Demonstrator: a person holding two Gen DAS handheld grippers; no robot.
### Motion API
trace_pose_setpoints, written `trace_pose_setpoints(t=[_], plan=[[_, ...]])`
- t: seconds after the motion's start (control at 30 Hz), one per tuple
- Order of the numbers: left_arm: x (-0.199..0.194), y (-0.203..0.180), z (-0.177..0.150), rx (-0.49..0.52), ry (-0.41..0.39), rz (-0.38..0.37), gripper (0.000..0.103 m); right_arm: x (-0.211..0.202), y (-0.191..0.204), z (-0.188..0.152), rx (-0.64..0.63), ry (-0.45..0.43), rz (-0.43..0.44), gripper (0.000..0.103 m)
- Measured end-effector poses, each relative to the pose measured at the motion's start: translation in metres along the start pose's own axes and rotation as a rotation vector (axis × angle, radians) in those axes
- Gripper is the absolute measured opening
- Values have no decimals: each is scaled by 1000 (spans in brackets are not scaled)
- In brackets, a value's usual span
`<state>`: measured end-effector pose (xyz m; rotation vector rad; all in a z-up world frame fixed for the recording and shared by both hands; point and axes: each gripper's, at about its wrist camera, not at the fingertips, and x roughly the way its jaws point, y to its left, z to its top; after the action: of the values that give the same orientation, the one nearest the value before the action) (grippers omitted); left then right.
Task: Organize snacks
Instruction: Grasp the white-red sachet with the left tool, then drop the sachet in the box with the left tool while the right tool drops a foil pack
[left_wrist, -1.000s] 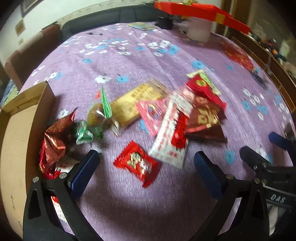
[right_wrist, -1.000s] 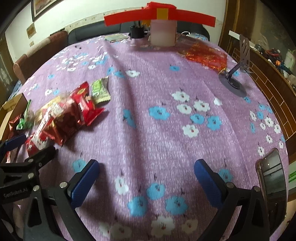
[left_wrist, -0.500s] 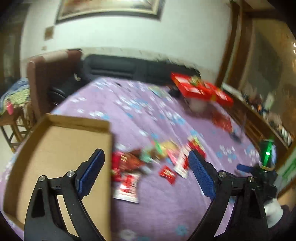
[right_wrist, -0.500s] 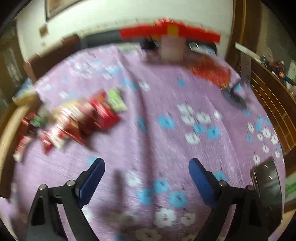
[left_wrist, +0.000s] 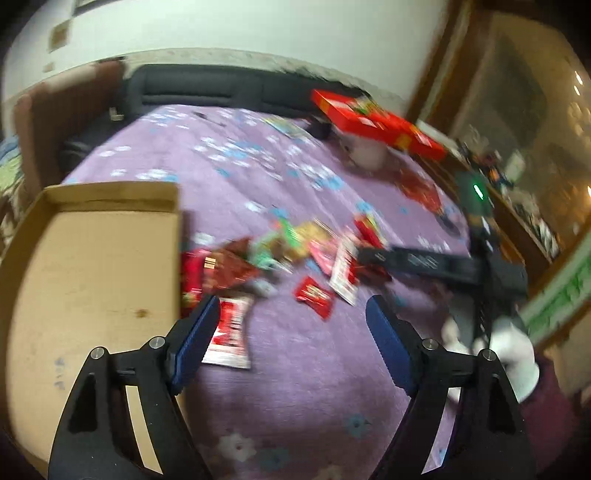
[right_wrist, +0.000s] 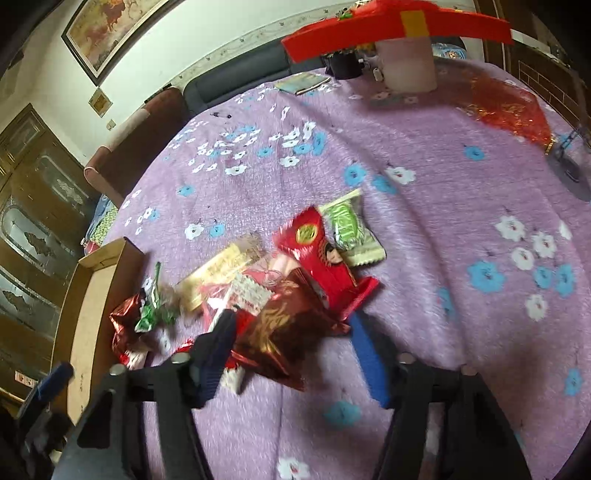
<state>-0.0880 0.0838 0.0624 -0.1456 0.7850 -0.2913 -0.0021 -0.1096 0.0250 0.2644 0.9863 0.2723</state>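
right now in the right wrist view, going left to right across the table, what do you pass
cardboard box → green twisted candy → yellow packet → dark red foil bag → green-and-white packet → red cellophane → grey stand base

I read home living room: dark sofa (right_wrist: 236, 79) behind floral-clothed surface (right_wrist: 424, 206), framed painting (right_wrist: 110, 33) above sofa, wooden cabinet (right_wrist: 33, 206) left of sofa.

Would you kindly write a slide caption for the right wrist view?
Open right gripper straddling a dark red foil snack packet in the pile beside the cardboard box.
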Motion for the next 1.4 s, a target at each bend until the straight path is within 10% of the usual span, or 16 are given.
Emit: trace_pose_setpoints(t=[0.23,0.67,0.7,0.77,1.0,1.4], plan=[[35,-32,6,114,71,13,82,-16,-16,-3,4,-49,-56,38],[123,-82,22,357,225,-11,82,-38,-58,-7,83,-68,-57,37],[128,-84,22,369,235,-3,78,-37,-58,-7,81,-69,-55,37],[134,-87,21,391,241,-4,37,-37,-56,-7,76,-67,-46,37],[131,-79,25,310,237,-38,29,-35,-57,-7,98,-56,57,35],[5,11,18,35,36,-31,30,-48,-37,-12,55,-130,177,35]])
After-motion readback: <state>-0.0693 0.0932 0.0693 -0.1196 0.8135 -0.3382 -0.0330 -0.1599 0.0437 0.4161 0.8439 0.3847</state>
